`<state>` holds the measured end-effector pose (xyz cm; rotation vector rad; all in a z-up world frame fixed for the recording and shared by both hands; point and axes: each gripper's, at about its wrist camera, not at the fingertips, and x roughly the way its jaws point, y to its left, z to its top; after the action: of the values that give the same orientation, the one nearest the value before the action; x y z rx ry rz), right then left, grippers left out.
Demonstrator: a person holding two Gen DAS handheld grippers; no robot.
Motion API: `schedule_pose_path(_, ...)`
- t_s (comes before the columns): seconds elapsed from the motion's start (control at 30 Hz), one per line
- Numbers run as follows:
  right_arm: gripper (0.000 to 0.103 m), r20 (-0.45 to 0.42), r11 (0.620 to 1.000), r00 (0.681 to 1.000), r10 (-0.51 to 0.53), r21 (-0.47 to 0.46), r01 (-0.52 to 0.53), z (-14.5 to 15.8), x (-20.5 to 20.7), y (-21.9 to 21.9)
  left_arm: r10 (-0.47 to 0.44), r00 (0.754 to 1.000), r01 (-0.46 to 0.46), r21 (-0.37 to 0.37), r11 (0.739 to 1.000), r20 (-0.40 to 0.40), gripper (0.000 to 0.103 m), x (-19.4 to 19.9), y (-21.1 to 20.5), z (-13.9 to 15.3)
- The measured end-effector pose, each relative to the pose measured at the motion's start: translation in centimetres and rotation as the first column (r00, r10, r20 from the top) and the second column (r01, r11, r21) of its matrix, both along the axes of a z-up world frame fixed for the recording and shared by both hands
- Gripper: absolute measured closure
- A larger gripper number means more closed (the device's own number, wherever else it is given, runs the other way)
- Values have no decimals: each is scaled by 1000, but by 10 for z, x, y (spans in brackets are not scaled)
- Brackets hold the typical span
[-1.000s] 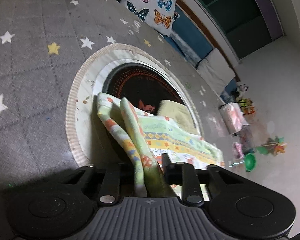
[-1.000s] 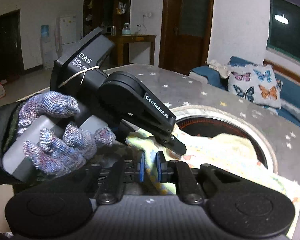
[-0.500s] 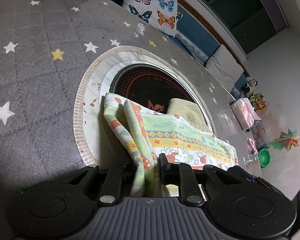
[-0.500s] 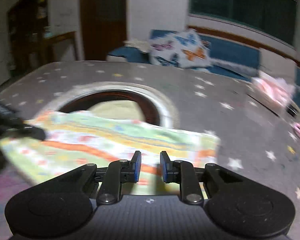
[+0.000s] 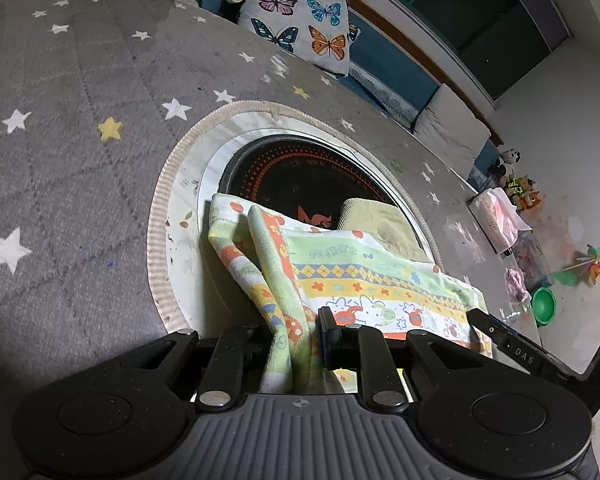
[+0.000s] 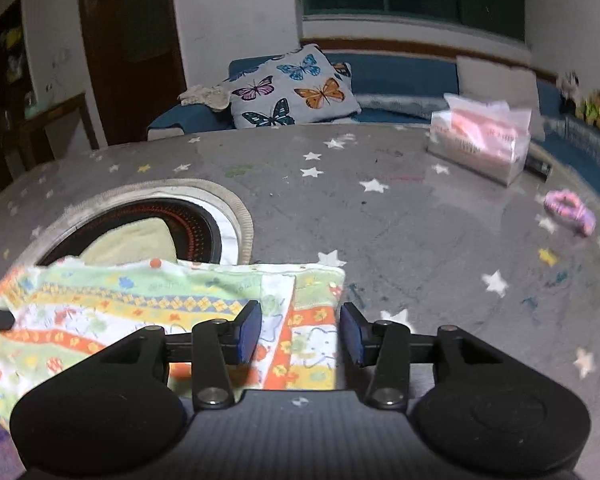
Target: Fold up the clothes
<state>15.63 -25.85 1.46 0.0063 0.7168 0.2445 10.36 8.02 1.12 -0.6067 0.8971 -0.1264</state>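
Left gripper (image 5: 296, 336): low centre of the left wrist view, its fingers pinched on a bunched edge of the patterned cloth, which rose out from between them in two ridges.
Right gripper (image 6: 300, 334): low centre of the right wrist view, fingers (image 6: 249, 332) spread wide with nothing between them, hovering over the cloth's folded corner; whether they touched the fabric I could not tell.
Patterned cloth (image 5: 372, 276): green, yellow and orange bands with cartoon animals, lying centre-right in the left wrist view; in the right wrist view (image 6: 148, 304) it filled the lower left, one flap folded over near the middle of the frame.
Counter (image 5: 60, 128): grey quilted cover with white and yellow stars, filling the left half of the left wrist view.
Round inset (image 5: 300, 176): a dark disc with orange dots inside a pale ribbed ring, at the centre of the left wrist view; the cloth's far edge lay over it.
Yellow cloth (image 5: 380, 224): plain, resting on the dark disc just behind the patterned cloth.
Butterfly cushion (image 6: 292, 88): upper centre of the right wrist view, on a blue sofa behind the counter.
Tissue pack (image 6: 480, 136): pink, upper right of the right wrist view, on the counter.
Purple hair tie (image 6: 570, 210): right edge of the same view, blurred, so the name is a fair guess.
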Motion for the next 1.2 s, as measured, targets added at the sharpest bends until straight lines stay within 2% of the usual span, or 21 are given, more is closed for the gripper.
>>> schedule_pose_path(0.03,62,-3,1000,1000,3,10,-3,0,0,1,0,1000,0,2,1000,1,84,0,0,0)
schedule_pose_path(0.1,84,-7,999,1000,14,31,-14,0,0,3,-1,1000,1,7,1000,6,84,0,-1,2)
schedule_pose_path(0.13,87,-6,999,1000,21,35,-20,1,-1,4,-2,1000,2,10,1000,10,85,0,-1,3)
schedule_pose_path(0.17,96,2,999,1000,22,32,-22,3,-3,5,-6,1000,5,14,1000,19,86,-1,-2,6)
schedule_pose_path(0.33,98,43,997,999,11,79,-14,19,-13,-5,-27,997,25,35,999,73,92,-2,-9,25)
schedule_pose_path(0.47,98,84,997,996,4,77,-11,35,-24,-13,-67,991,61,49,997,119,92,3,-23,44)
schedule_pose_path(0.7,98,147,997,987,-64,49,57,61,-35,-48,-164,973,152,80,985,162,93,21,-73,62)
schedule_pose_path(0.93,98,174,985,970,-172,0,174,72,-40,-101,-277,945,260,111,959,177,93,48,-139,68)
schedule_pose_path(1.2,98,173,956,943,-283,-24,292,66,-40,-156,-382,907,358,151,922,180,93,71,-208,65)
